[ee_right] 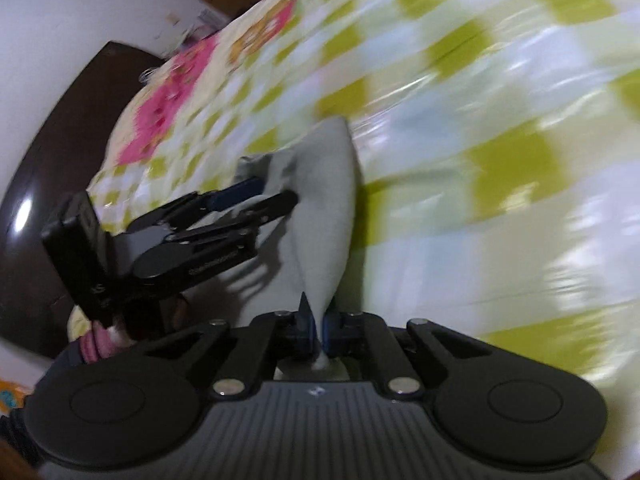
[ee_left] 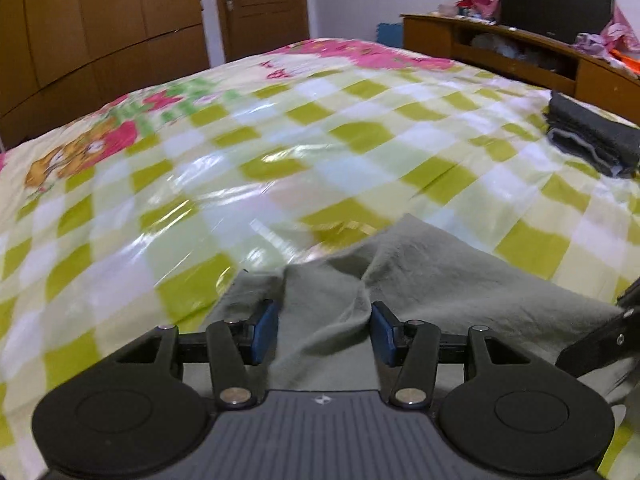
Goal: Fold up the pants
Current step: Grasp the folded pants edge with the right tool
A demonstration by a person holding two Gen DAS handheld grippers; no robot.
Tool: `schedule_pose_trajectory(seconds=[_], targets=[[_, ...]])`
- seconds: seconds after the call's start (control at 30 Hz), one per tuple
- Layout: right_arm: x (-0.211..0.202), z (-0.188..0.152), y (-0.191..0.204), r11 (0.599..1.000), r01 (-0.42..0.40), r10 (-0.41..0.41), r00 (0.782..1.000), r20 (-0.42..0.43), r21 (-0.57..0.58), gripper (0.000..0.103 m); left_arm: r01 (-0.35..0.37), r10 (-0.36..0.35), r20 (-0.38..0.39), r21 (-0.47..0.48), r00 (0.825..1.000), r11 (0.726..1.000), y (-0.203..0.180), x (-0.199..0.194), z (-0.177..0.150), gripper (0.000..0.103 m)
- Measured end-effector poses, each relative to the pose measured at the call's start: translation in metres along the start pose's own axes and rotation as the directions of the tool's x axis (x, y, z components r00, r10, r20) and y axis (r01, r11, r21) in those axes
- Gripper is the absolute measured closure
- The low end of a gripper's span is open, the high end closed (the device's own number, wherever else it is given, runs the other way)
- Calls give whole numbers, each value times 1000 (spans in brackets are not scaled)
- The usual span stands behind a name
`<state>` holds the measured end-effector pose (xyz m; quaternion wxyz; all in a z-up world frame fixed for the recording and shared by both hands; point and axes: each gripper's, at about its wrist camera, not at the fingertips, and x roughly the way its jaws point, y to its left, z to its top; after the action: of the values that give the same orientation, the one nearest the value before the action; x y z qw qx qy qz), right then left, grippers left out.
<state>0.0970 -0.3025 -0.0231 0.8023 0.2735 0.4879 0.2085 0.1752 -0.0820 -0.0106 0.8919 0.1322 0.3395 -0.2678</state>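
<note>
Pants (ee_left: 400,280), grey-green and rumpled, lie on the bed (ee_left: 280,152) right under and ahead of both claws. Starting left: the left claw (ee_left: 325,332) is spread wide, its blue pads (ee_left: 266,330) standing on either side of a raised ridge of cloth without gripping it, probably lined up to take that fold. Left of it the checked cover runs bare to the bed's edge, so there is plenty of room to sweep that way. Further right, the right claw (ee_right: 316,330) is pressed together on a pinch of the pants, the cloth rising from its pads in a taut peak, likely lifted to carry an edge over. Beyond and right of it the cover is open. A dark folded pile (ee_left: 592,136) sits well apart, at the bed's far right edge near a wooden shelf (ee_left: 500,40).
</note>
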Motion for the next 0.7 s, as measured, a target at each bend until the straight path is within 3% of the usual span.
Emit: schedule_pose_trajectory(seconds=[0.2, 0.37, 0.5, 0.63, 0.7], targets=[[-10, -12, -13, 1000, 16, -16, 1000, 8, 9, 88, -106, 106, -7, -12, 994, 994, 12, -37, -11, 40], [-17, -13, -16, 1000, 3, -3, 1000, 25, -13, 79, -24, 21, -38, -76, 999, 997, 8, -85, -49, 38], [-24, -11, -14, 996, 59, -57, 998, 33, -65, 77, -7, 7, -129, -2, 992, 1000, -11, -97, -86, 36], [-27, -5, -9, 993, 78, -75, 996, 39, -84, 76, -22, 18, -97, -45, 995, 999, -4, -110, -83, 36], [-24, 0, -5, 993, 83, -79, 996, 49, -86, 69, -48, 45, -48, -53, 998, 997, 1, -118, -77, 36]])
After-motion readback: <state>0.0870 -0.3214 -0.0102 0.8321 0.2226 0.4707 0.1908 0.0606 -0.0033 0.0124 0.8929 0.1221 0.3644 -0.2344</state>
